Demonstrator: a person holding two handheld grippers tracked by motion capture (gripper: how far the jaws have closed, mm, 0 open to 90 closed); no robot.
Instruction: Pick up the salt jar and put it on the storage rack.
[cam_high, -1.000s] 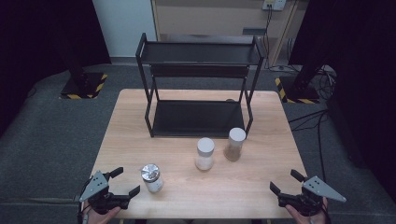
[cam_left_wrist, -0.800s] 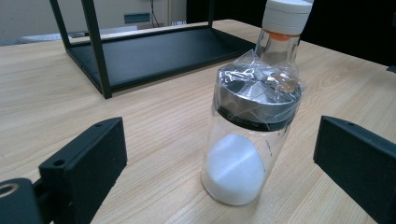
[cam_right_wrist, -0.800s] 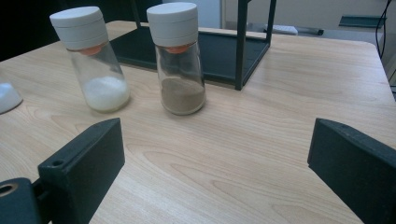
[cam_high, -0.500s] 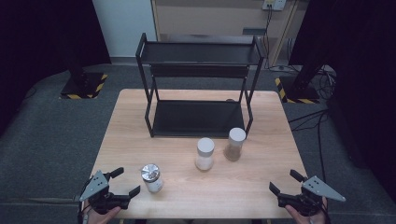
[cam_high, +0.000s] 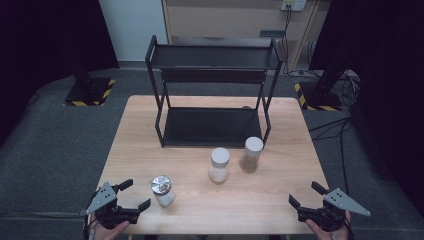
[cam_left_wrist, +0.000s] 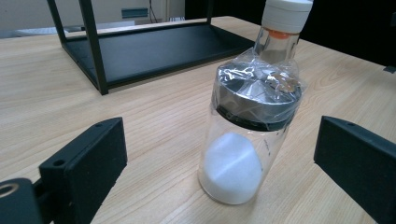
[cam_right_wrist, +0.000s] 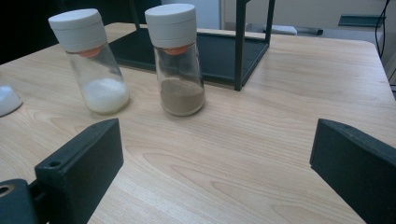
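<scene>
I see the table (cam_high: 150, 140) carrying an empty black rack (cam_high: 212, 95) at its far side. Near it stand a brown-powder jar (cam_high: 252, 154), a white-powder jar (cam_high: 219, 164) and, nearer left, a foil-wrapped white-powder jar (cam_high: 162, 190). My left gripper (cam_high: 131, 195) and right gripper (cam_high: 306, 194) hover with fingers wide, empty.

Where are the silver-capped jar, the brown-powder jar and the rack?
silver-capped jar (cam_left_wrist: 252, 140): left gripper view, glass body under the cap.
brown-powder jar (cam_right_wrist: 181, 79): right gripper view, glass body above the powder.
rack (cam_high: 210, 126): high view, bare lower shelf.
</scene>
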